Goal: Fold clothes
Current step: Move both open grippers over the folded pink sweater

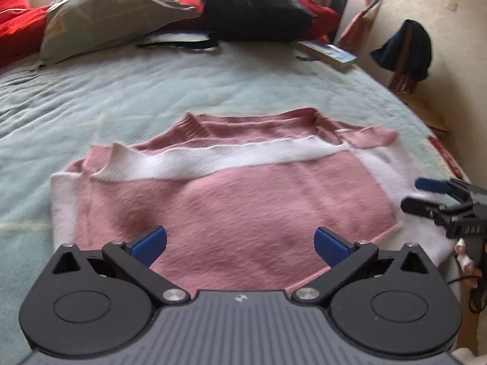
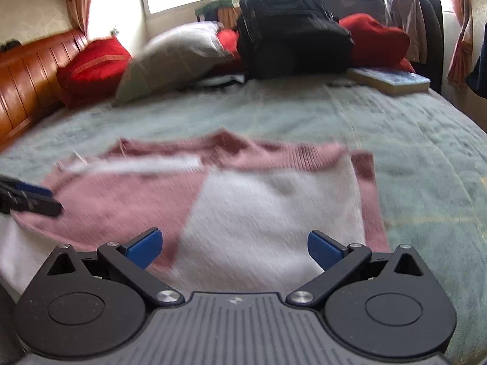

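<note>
On the bed [image 1: 213, 85], a pink and white sweater [image 1: 243, 200] lay partly folded near the front edge. The left tongs [image 1: 240, 245] and the right tongs [image 2: 234, 248] hung spread apart above it, grasping nothing. A black backpack [image 2: 292, 30], closed, stood among the pillows.

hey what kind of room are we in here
Most likely a bedroom in a home. A bed with a green blanket fills the view, pillows lie by a wooden headboard, and clothes hang on a rail by the window.
</note>
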`<action>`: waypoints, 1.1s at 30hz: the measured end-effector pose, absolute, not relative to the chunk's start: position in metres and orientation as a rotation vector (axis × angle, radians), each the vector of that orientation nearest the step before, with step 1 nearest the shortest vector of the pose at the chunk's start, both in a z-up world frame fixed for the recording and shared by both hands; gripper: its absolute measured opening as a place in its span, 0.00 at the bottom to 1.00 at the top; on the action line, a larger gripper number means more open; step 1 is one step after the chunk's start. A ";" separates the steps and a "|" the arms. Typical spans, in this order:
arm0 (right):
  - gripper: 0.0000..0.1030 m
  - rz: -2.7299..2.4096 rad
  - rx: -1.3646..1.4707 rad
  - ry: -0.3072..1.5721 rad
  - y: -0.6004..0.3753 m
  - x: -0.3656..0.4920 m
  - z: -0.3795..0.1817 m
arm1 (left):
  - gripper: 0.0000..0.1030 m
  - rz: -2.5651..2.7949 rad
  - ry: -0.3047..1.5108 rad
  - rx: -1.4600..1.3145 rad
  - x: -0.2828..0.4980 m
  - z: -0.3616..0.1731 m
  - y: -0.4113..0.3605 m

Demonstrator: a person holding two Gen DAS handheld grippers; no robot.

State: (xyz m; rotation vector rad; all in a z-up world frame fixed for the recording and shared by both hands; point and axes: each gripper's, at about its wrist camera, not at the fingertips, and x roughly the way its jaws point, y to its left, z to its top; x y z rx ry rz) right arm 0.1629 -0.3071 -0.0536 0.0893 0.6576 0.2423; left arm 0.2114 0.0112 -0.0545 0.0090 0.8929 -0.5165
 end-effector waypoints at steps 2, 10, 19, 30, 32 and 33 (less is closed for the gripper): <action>1.00 0.241 0.076 0.641 -0.304 0.164 -0.048 | 0.99 -0.483 0.905 0.003 0.214 -0.062 0.018; 1.00 0.204 0.092 0.692 -0.323 0.165 -0.062 | 0.99 -0.443 0.883 -0.060 0.212 -0.049 0.059; 1.00 0.244 0.106 0.639 -0.308 0.183 -0.044 | 0.99 -0.727 0.939 -0.233 0.237 -0.043 0.002; 1.00 0.234 0.153 0.659 -0.326 0.170 -0.069 | 0.99 -0.642 0.881 -0.182 0.246 -0.049 -0.025; 1.00 0.238 0.158 0.629 -0.329 0.170 -0.066 | 0.99 -0.586 0.905 -0.165 0.255 -0.060 -0.028; 1.00 0.228 0.154 0.636 -0.331 0.174 -0.066 | 0.99 -0.570 0.900 -0.162 0.258 -0.065 -0.029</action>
